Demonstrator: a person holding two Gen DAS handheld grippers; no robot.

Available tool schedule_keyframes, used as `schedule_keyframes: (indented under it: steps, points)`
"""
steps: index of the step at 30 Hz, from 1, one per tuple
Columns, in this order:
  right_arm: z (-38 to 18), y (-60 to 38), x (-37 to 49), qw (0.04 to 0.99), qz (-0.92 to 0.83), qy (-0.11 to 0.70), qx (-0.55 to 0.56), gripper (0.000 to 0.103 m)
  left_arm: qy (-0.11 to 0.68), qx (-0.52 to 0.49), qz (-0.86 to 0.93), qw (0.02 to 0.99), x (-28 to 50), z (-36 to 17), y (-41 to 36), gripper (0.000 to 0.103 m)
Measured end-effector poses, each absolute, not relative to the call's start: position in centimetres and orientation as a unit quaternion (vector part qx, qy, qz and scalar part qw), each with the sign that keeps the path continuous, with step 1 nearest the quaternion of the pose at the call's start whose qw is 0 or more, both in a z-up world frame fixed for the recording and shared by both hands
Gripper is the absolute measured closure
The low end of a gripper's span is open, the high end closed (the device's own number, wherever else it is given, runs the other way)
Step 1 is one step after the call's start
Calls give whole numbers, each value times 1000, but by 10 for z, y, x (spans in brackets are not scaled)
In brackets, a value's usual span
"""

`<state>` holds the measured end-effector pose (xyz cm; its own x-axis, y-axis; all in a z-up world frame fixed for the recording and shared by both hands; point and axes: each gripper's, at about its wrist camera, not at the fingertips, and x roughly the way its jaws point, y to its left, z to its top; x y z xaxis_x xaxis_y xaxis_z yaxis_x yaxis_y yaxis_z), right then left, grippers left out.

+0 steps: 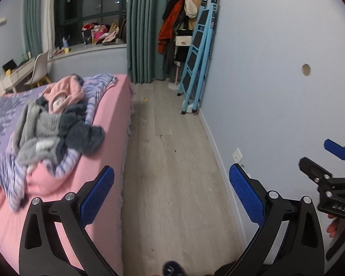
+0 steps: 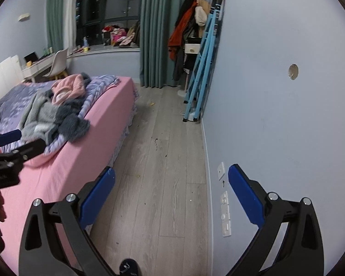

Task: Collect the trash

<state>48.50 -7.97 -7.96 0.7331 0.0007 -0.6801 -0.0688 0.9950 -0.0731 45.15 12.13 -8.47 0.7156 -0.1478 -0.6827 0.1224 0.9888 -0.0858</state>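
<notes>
Both the left gripper point(image 1: 171, 193) and right gripper point(image 2: 171, 194) are held spread apart and empty; a yellow scrap point(image 2: 152, 103) is seen far ahead on the floor point(image 2: 163, 184) beside the bed point(image 2: 80, 161).

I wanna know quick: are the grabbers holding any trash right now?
Left gripper: open, holding nothing.
Right gripper: open, holding nothing.
</notes>
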Motion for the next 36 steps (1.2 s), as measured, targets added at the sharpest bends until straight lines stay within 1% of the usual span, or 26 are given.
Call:
schedule_keyframes:
  steps: [4,9,15,18,22,24,26,31,36]
  points:
    - [-85,-74,523,929,10,367,-53,7,366,-31,-80,927,501,-84,124,6]
    - [-96,-81,586,925,7,376,-52,7,368,-16,-92,925,564,-94,110,6]
    - [-108,-102,691,929,24,365,-48,7,361,-8,-56,931,670,-97,89,6]
    - [-103,-113,743,931,37,362,-39,7,367,-23,-39,929,723,-87,82,6]
    - [-87,-128,812,942,59,327,-51,7,357,-40,0,933,806,-65,79,6]
    - [-80,-134,848,942,64,326,-56,7,361,-53,5,931,832,-61,80,6]
    - [-73,-138,878,941,71,326,-49,7,358,-45,10,933,865,-57,75,6]
    - [-67,-138,958,943,66,326,-26,7,356,-42,7,933,938,-62,73,6]
    - [-71,-122,1041,946,69,315,-43,7,332,-43,-5,942,1025,-70,79,6]
